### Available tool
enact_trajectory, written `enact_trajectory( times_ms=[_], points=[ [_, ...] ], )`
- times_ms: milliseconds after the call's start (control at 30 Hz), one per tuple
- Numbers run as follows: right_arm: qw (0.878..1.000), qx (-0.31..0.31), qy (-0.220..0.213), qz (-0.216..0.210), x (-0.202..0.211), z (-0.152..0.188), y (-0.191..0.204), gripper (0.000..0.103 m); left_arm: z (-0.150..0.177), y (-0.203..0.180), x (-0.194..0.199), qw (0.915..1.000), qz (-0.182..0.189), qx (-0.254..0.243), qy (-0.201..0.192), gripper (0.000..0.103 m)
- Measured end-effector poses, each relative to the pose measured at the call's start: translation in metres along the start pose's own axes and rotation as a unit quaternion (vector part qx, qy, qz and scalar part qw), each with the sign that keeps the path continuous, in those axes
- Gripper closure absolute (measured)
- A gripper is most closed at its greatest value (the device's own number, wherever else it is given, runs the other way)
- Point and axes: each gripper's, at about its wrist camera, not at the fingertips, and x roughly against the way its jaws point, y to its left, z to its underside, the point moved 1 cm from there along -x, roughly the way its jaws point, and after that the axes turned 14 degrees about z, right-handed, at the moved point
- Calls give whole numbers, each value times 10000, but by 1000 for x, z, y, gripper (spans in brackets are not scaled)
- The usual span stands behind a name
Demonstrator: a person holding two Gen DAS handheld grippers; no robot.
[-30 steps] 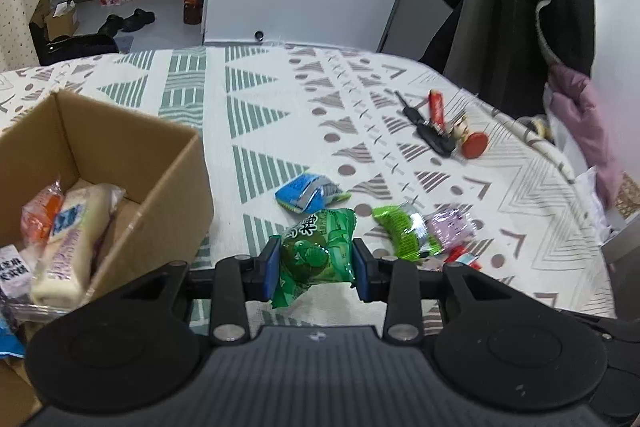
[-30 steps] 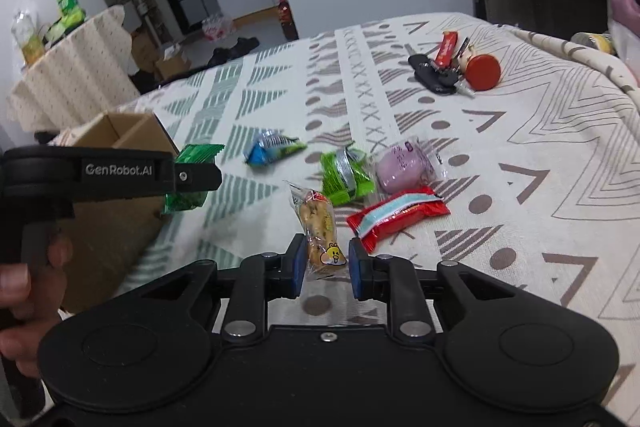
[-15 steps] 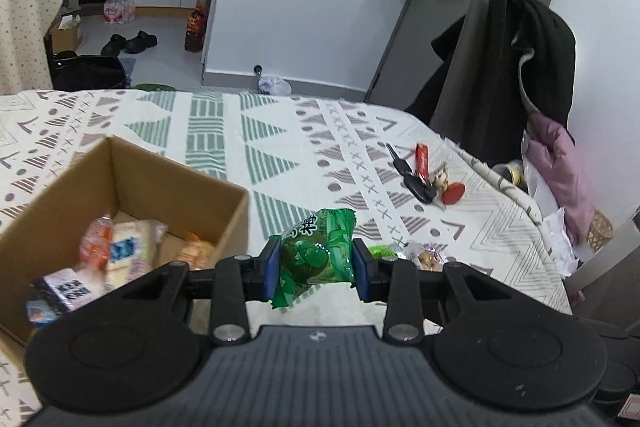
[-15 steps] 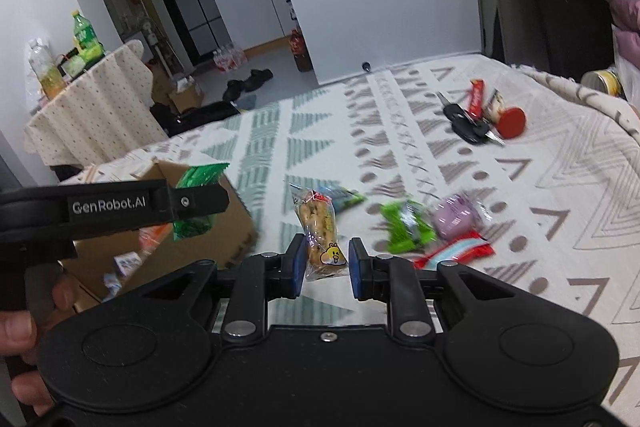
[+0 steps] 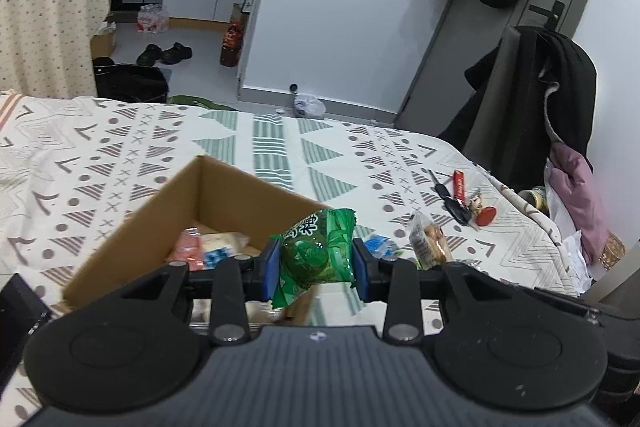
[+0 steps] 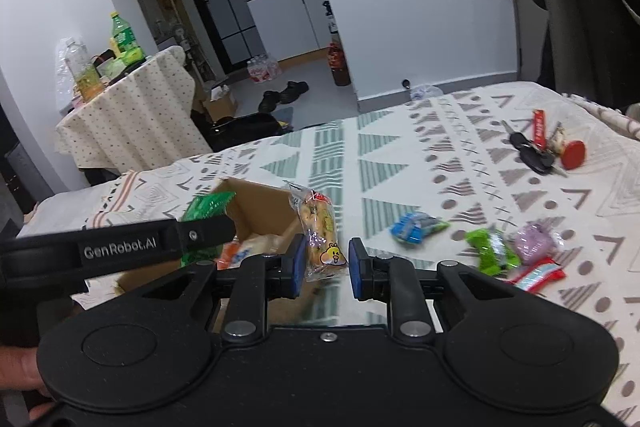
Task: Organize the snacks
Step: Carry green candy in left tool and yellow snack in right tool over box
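Observation:
My left gripper point(image 5: 316, 267) is shut on a green snack packet point(image 5: 316, 251) and hangs above the near right corner of an open cardboard box point(image 5: 224, 195). The box holds several wrapped snacks point(image 5: 216, 247). My right gripper point(image 6: 323, 263) is shut on a clear cookie packet point(image 6: 320, 227) with a cartoon sticker, just right of the box point(image 6: 260, 203). In the right wrist view the left gripper point(image 6: 208, 227) shows side-on over the box with its green packet point(image 6: 208, 205). The cookie packet point(image 5: 428, 247) also appears in the left wrist view.
Loose on the patterned cloth point(image 6: 400, 155) lie a blue packet point(image 6: 416, 227), a green packet point(image 6: 492, 251), a purple packet point(image 6: 534, 243) and a red packet point(image 6: 536, 275). Keys with a red tag point(image 6: 536, 151) lie further back. A chair draped with coats point(image 5: 536, 99) stands at the right.
Both grippers have risen and moved left with their packets, from over the loose snacks to the box. The left gripper now hangs over the box corner.

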Motion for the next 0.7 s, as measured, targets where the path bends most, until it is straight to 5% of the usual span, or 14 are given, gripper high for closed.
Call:
enact_trajectory(
  times_ms=[700],
  points=[
    [9987,443,-132,-198,-21,-15,75,80,12,65,24,9971,-381,595,289,63]
  ],
)
